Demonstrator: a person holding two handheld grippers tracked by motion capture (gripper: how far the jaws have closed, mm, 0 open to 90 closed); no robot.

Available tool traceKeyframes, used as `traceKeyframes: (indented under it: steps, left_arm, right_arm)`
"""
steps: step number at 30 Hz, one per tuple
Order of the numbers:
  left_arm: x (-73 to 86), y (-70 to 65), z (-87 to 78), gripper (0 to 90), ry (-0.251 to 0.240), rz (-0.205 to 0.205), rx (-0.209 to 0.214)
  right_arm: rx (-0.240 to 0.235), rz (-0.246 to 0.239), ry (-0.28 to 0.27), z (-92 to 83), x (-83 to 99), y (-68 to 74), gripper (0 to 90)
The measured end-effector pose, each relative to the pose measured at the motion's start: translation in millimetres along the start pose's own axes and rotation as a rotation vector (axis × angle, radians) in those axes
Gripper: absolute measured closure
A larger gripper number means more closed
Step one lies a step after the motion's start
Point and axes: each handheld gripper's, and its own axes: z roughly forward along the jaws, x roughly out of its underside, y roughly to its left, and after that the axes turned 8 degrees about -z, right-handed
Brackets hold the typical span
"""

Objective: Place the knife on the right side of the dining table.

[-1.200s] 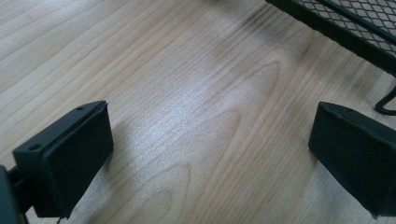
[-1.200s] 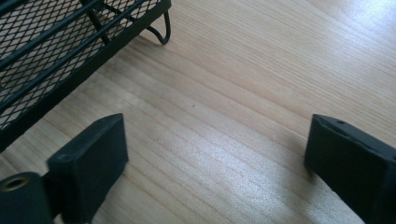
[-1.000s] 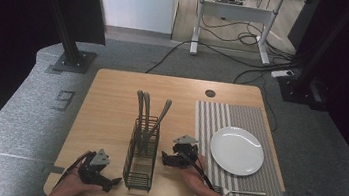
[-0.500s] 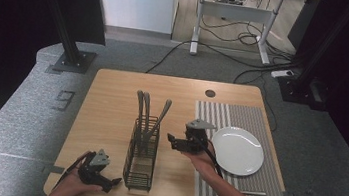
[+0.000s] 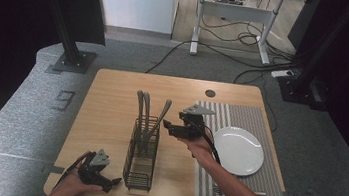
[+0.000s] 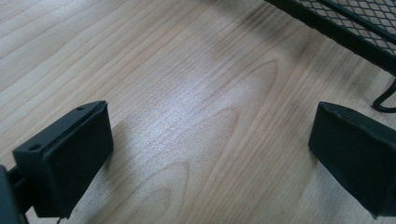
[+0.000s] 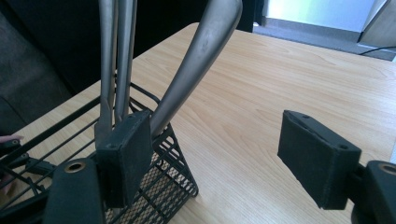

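- The left hand-held gripper (image 5: 112, 183) rests low at the counter's (image 5: 111, 100) near-left corner, just beside the near end of the black wire basket (image 5: 140, 162); its jaws stand wide apart with only bare wood between them.
- In the left gripper view the basket's mesh base (image 6: 355, 23) crosses the top right corner, clear of both jaws.
- The right hand-held gripper (image 5: 167, 128) is held above the middle of the counter, pointing toward the far end of the basket; its jaws are spread wide and hold nothing.
- Three metal utensil handles (image 5: 146, 112) stand in the far end of the basket, two close together and upright, the third leaning toward the right hand-held gripper.
- In the right gripper view the leaning handle (image 7: 196, 60) rises just behind one jaw; I cannot tell whether they touch.
- A striped placemat (image 5: 250, 122) lies along the counter's right edge, carrying a white plate (image 5: 239, 151).
- A small dark round hole (image 5: 210, 93) sits near the far edge.
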Motion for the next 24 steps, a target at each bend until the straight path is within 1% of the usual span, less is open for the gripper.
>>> traceKeyframes:
  steps: [6,9,13,19,20,21,24]
  left_arm:
    - [0.0,0.0,0.0,0.0,0.000,0.000,0.000]
    - [0.0,0.0,0.0,0.0,0.000,0.000,0.000]
    - [0.0,0.0,0.0,0.0,0.000,0.000,0.000]
    - [0.0,0.0,0.0,0.0,0.000,0.000,0.000]
    - [0.0,0.0,0.0,0.0,0.000,0.000,0.000]
    - [0.0,0.0,0.0,0.0,0.000,0.000,0.000]
    - [0.0,0.1,0.0,0.0,0.000,0.000,0.000]
  right_arm:
    - [-0.018,0.004,-0.021,3.6,-7.6,-1.8,28.0]
    - [-0.030,0.001,-0.037,5.5,-10.8,-1.6,31.1]
    - [-0.047,-0.004,-0.034,10.6,-13.1,-2.8,34.5]
    - [-0.076,-0.019,-0.050,18.2,-20.6,-4.1,41.3]
    - [-0.091,-0.019,-0.046,21.0,-21.9,-4.0,43.4]
    - [-0.091,-0.019,-0.046,21.0,-21.9,-4.0,43.4]
    - [-0.108,-0.025,-0.042,24.1,-23.2,-3.1,47.7]
